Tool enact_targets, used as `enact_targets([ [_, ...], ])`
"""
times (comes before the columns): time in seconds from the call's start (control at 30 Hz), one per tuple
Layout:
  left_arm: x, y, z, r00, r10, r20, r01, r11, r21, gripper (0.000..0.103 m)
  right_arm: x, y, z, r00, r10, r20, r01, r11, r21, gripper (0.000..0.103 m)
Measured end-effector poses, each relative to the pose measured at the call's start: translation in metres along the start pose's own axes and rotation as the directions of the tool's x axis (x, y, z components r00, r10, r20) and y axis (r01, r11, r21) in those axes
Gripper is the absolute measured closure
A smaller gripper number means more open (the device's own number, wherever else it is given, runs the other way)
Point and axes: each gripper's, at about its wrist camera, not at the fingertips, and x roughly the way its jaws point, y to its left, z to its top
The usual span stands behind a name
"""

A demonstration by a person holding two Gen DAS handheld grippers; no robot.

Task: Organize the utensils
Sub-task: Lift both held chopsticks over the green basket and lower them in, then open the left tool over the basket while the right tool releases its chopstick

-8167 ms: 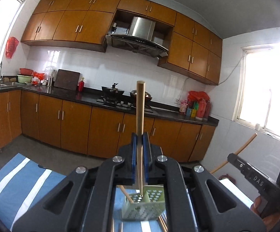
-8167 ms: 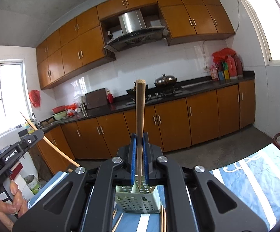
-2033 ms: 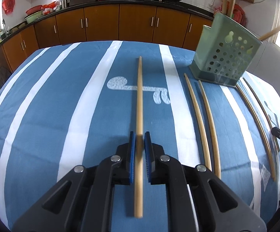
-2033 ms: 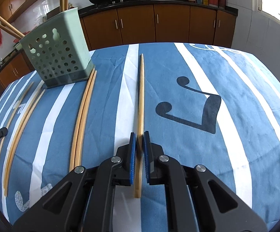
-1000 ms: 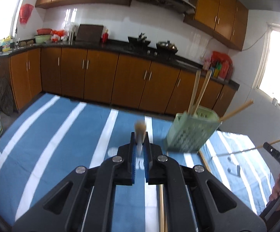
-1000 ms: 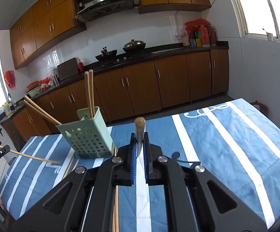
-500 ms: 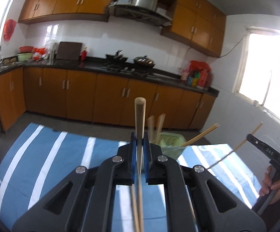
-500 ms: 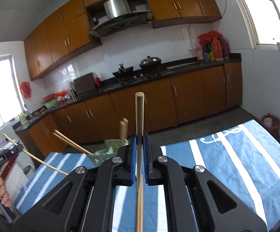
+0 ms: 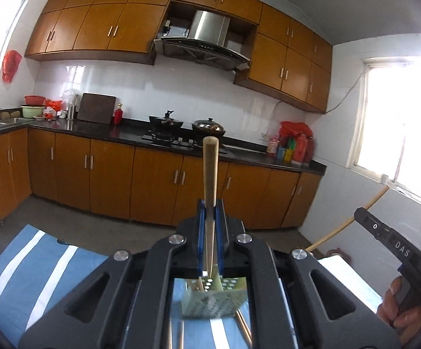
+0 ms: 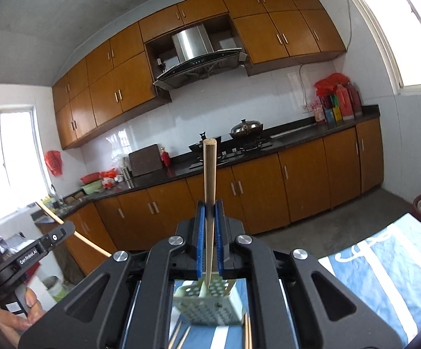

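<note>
The left claw (image 9: 209, 232) is squeezed tight on a wooden chopstick (image 9: 210, 174), and the stick stands straight up between its blue pads (image 9: 201, 232). The thin tip points down, right over the green holder (image 9: 210, 299) that sits just under the claw — I think it is held upright so it can slide in through the open top.

The right claw (image 10: 209, 232) does the same thing. It pinches its own chopstick (image 10: 209, 180) upright, with the tip just above the same green holder (image 10: 210, 305).

More chopsticks (image 9: 243, 328) lie flat on the blue striped cloth (image 9: 36, 261) beside the holder — they wait for their turn. Beyond the table are brown kitchen cupboards (image 9: 108, 174) and a stove with pots (image 9: 207, 126).

Both sticks look ready to drop in, so the claws only need to go down and let go.
</note>
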Motion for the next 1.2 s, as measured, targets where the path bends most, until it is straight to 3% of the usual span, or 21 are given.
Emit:
enact_targets([
  [0.2,0.045,0.004,-0.016,0.998,0.019,-0.063,-0.02,1.0,-0.008,0.095,0.041,0.002,-0.018,0.996,-0.026,-0.083,0.024,0.999,-0.025,0.096],
  [0.6,0.08,0.019,-0.038,0.992,0.039,-0.122,-0.041,0.999,-0.012,0.094,0.059,-0.003,-0.039,0.984,-0.023,-0.178,0.019,0.999,-0.026,0.095],
  [0.73,0.073,0.023,-0.035,0.993,0.04,-0.112,-0.043,0.999,-0.026,0.089,0.054,-0.003,-0.036,0.984,-0.029,-0.178,0.026,0.999,-0.024,0.089],
  [0.8,0.066,0.024,-0.032,0.994,0.042,-0.1,-0.045,0.998,-0.032,0.087,0.049,-0.001,-0.032,0.985,-0.037,-0.166,0.034,0.999,-0.023,0.079],
  [1.0,0.03,0.027,-0.023,0.997,0.044,-0.061,-0.047,0.998,-0.041,0.081,0.02,0.0,-0.022,0.991,-0.05,-0.128,0.047,0.998,-0.033,0.079],
  [1.2,-0.013,0.045,-0.042,0.994,0.07,-0.089,-0.072,0.997,-0.016,0.079,-0.017,-0.023,-0.036,0.983,-0.096,-0.157,0.092,0.995,-0.031,0.079],
])
